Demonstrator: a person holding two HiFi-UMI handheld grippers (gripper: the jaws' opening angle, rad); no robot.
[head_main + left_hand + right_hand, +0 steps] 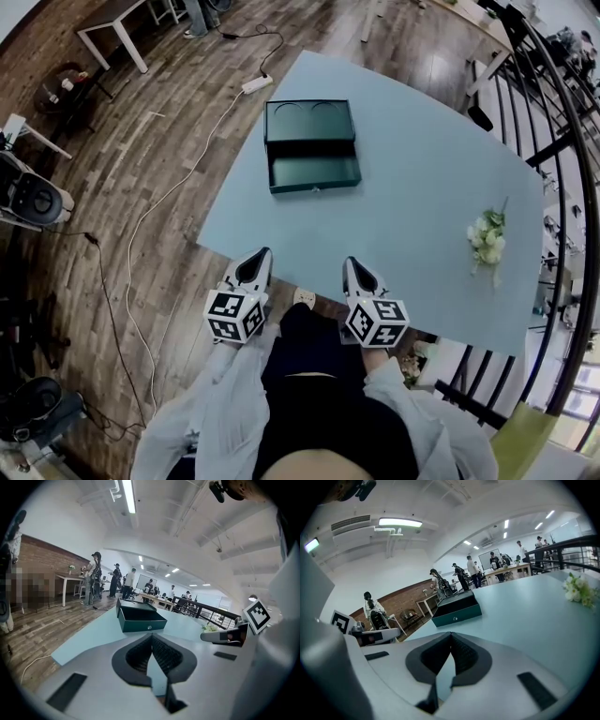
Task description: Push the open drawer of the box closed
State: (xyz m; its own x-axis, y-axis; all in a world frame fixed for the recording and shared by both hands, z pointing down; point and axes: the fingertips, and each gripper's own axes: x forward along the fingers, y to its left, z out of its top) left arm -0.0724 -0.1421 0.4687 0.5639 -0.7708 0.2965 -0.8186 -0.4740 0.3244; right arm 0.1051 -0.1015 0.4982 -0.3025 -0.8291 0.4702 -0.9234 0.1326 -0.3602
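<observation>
A dark green box (309, 121) lies at the far middle of the light blue table (422, 169). Its drawer (314, 173) is pulled out toward me and holds nothing; a small knob shows on the drawer front (149, 627). The box is also in the right gripper view (457, 607), straight ahead. My left gripper (260, 255) and right gripper (352, 264) hover side by side at the table's near edge, well short of the drawer. In both gripper views the jaws meet at the tips, left gripper (151, 635) and right gripper (450, 633), with nothing held.
A small bunch of white flowers (487, 240) lies on the table's right side. A black railing (562, 187) runs along the right. On the wooden floor to the left are a power strip (256, 84) with a cable and a white table (112, 23). Several people stand far off.
</observation>
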